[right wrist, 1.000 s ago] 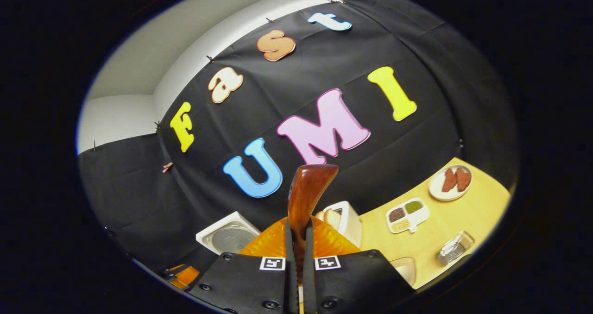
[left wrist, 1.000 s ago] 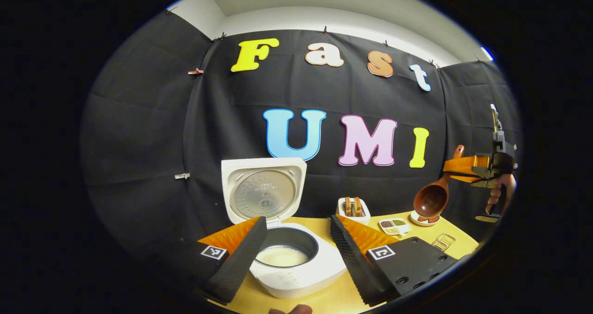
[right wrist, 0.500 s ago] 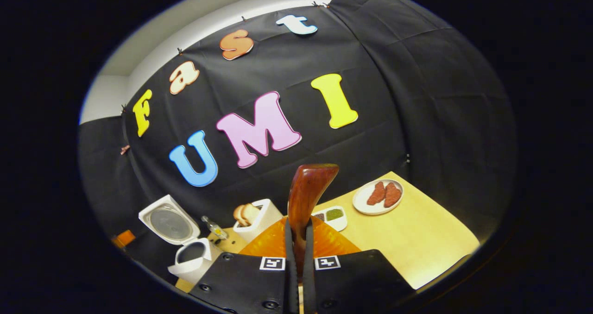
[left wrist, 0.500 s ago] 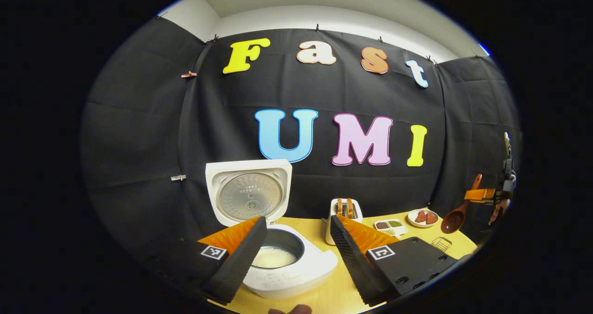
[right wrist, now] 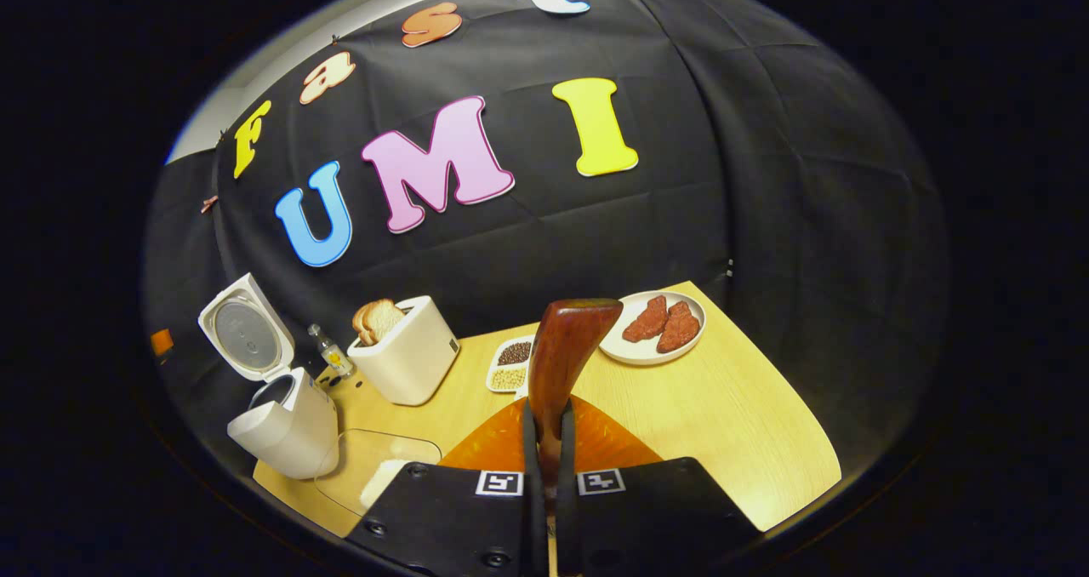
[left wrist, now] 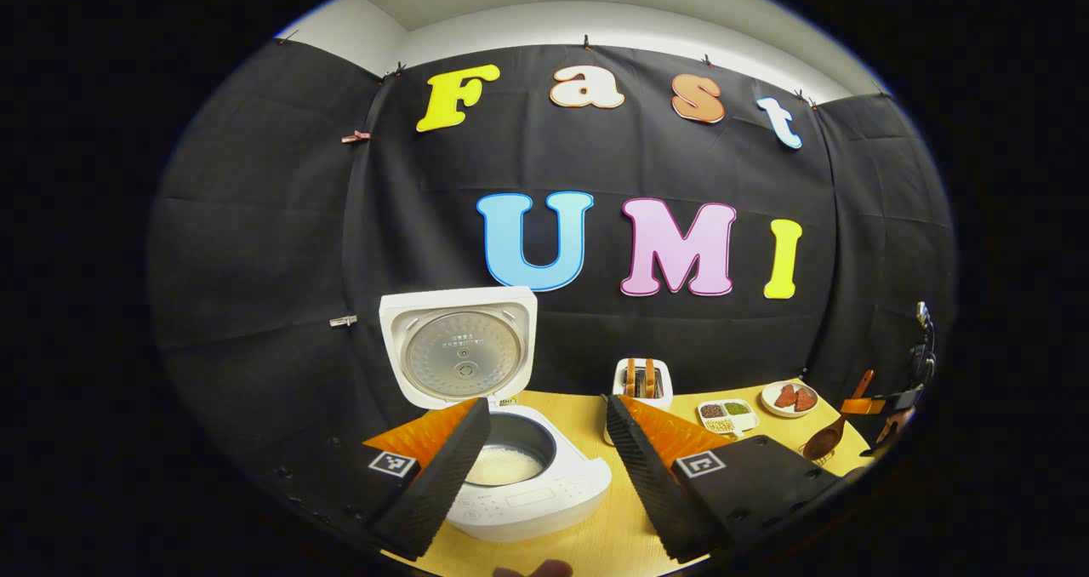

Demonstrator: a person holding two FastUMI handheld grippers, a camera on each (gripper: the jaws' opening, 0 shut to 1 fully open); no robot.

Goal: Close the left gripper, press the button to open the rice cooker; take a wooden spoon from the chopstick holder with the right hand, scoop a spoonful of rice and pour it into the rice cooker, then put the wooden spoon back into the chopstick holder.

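Right now my right gripper [right wrist: 545, 466] is clenched on the wooden spoon [right wrist: 561, 356], both fingers pressed on the handle near its top end, which stands up between them in the right gripper view; in the left gripper view the same spoon [left wrist: 829, 437] hangs bowl-down at the far right of the table, low over a small clear wire-like container I cannot identify. My left gripper [left wrist: 544, 466] is released, its jaws spread wide and holding nothing, with the rice cooker [left wrist: 519, 483] framed between them — lid [left wrist: 459, 347] standing open, white rice showing in the pot. The risks I judge from here: I hold the spoon far up its handle, so it could pivot in my grip when the bowl meets anything, and a blind descent could catch a rim rather than slide in. I cannot make out the chopstick holder for certain, so I would aim slowly. A clear tray [right wrist: 374, 466] with something white in it sits just beside the cooker, easy to clip in passing. Farther out, the pale wooden table [right wrist: 732, 424] carries a toaster [right wrist: 408, 351] with bread, a small bottle [right wrist: 327, 351], a divided dish of grains [right wrist: 510, 366] and a plate [right wrist: 659, 326] of reddish pieces — all near one another, ringed by black cloth walls under a white ceiling.
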